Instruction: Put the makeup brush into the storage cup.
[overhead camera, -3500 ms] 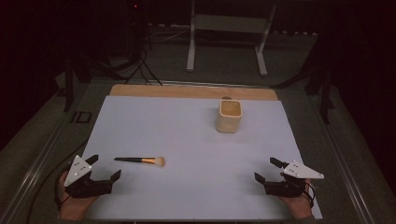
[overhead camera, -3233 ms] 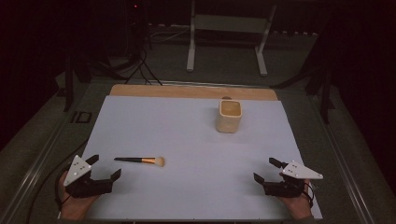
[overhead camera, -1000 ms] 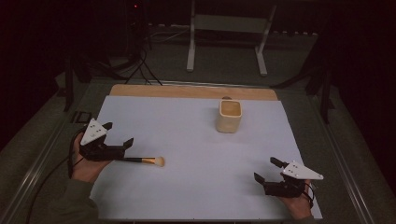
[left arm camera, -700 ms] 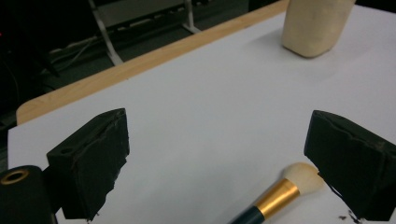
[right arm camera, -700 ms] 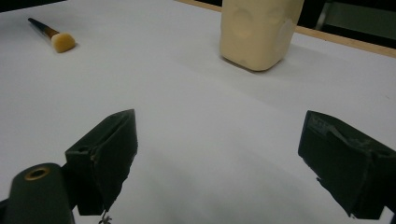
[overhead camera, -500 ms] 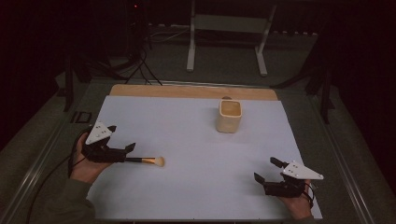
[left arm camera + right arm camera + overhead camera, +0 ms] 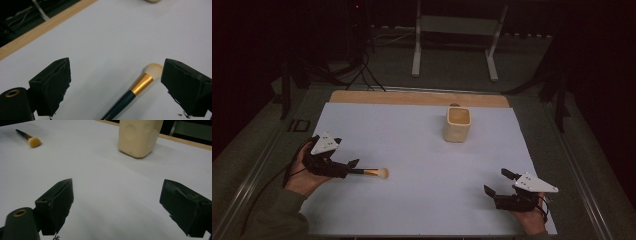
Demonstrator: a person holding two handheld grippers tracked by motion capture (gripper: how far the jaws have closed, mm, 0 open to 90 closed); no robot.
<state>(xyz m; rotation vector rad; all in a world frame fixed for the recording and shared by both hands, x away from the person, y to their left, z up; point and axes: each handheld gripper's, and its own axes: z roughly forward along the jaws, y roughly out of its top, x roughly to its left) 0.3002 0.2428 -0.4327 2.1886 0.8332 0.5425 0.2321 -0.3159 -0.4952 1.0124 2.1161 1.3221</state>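
Gold-banded brush (image 7: 130, 93) lies flat on the white sheet (image 7: 422, 150) between our left gripper's (image 7: 353, 165) spread jaws, so we centre them on its dark handle, lower, then close gently

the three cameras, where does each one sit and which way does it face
High view: above the person's side, looking forward and down on the table; both forearms, left gripper and right gripper show.
Left gripper view: rides the left gripper, looking along its open jaws, down at the brush between them.
Right gripper view: rides the right gripper, looking low across the table past open jaws to the cup.
Shared: all three show the brush; high and right gripper views share the cup.
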